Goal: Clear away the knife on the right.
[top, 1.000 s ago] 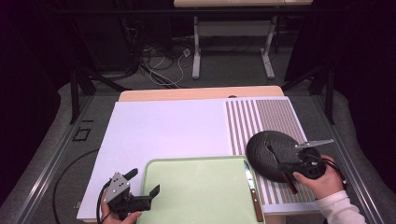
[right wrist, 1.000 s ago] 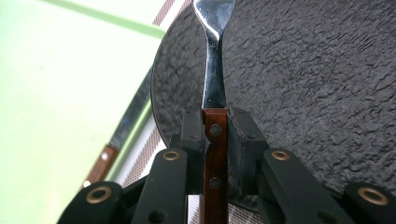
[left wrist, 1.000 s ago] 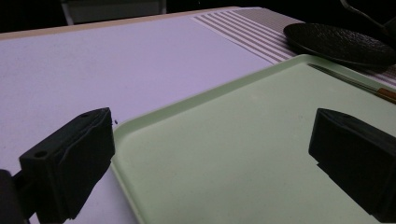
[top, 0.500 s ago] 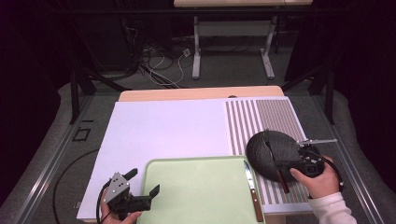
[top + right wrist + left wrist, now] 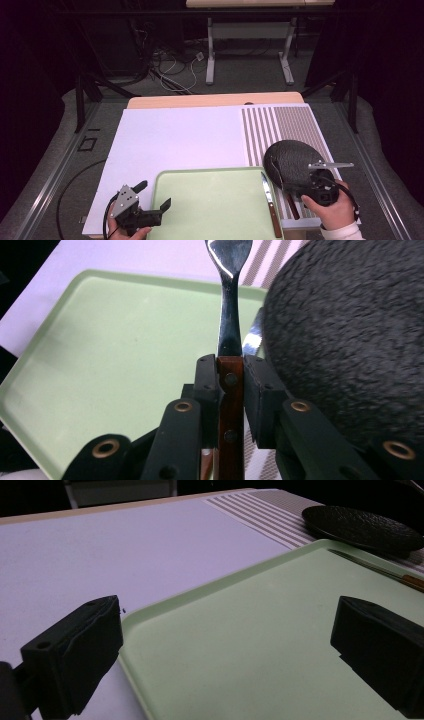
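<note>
My right gripper (image 5: 230,377) pinches a wooden-handled utensil (image 5: 229,325) between its jaws beside the black plate (image 5: 350,340). I'd carry it level and lay it on the green tray (image 5: 215,205) alongside the knife (image 5: 270,202). My left gripper (image 5: 225,655) waits, jaws spread.

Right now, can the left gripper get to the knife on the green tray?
Probably yes: the left gripper is open, and bare green tray lies between it and the knife; nothing blocks the way.

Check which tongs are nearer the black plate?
Right. The right tongs sit at the black plate's near edge, clamped on a wooden-handled utensil. The left tongs are across the green tray, at its left edge.
</note>
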`<state>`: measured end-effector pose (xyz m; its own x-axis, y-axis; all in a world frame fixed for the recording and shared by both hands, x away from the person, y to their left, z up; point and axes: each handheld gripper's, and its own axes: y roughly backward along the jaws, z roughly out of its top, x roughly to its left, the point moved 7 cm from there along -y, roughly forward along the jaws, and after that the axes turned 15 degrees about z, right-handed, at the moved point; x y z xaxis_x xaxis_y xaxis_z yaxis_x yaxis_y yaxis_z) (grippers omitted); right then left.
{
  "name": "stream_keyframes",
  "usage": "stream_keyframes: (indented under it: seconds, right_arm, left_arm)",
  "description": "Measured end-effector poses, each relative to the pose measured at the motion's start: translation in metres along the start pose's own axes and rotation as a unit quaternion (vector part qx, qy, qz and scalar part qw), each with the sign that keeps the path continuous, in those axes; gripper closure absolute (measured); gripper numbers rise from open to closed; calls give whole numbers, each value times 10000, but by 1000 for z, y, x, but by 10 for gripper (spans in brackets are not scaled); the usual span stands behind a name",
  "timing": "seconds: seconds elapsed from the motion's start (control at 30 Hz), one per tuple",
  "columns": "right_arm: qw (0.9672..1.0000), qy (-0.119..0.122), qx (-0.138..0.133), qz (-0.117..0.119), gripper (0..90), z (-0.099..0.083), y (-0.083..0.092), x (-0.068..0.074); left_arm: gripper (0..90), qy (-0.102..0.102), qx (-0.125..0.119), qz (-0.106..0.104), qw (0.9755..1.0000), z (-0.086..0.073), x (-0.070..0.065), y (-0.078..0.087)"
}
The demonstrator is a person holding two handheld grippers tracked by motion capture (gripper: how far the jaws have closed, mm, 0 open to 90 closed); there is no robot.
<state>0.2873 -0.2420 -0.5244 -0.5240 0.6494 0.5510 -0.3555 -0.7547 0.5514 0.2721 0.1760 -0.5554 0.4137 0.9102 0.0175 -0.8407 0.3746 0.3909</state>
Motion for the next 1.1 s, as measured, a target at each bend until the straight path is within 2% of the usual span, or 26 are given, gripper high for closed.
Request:
stream_keyframes:
  seconds: [0.2,0.57,0.73,0.8,0.93,1.1]
  right_arm:
    - [9997,79,177,180,772,-9,-17,13]
    - [9981,125,443,413,772,-16,-47,23]
    - [9972,114,501,543,772,-17,-55,28]
    - [9968,154,440,641,772,-17,-59,30]
    - [9959,146,584,679,772,-20,-63,34]
    - [9953,130,571,767,772,-21,-68,36]
  left_arm:
    - [7,-25,-34,5,10000,1,0,1]
    - [7,9,-38,-8,10000,1,0,1]
    - [7,-21,-36,-19,10000,1,0,1]
    - [7,-11,-35,-14,10000,1,0,2]
    - [7,-5,-36,-5,10000,1,0,2]
    - [7,-16,-38,-16,10000,1,0,1]
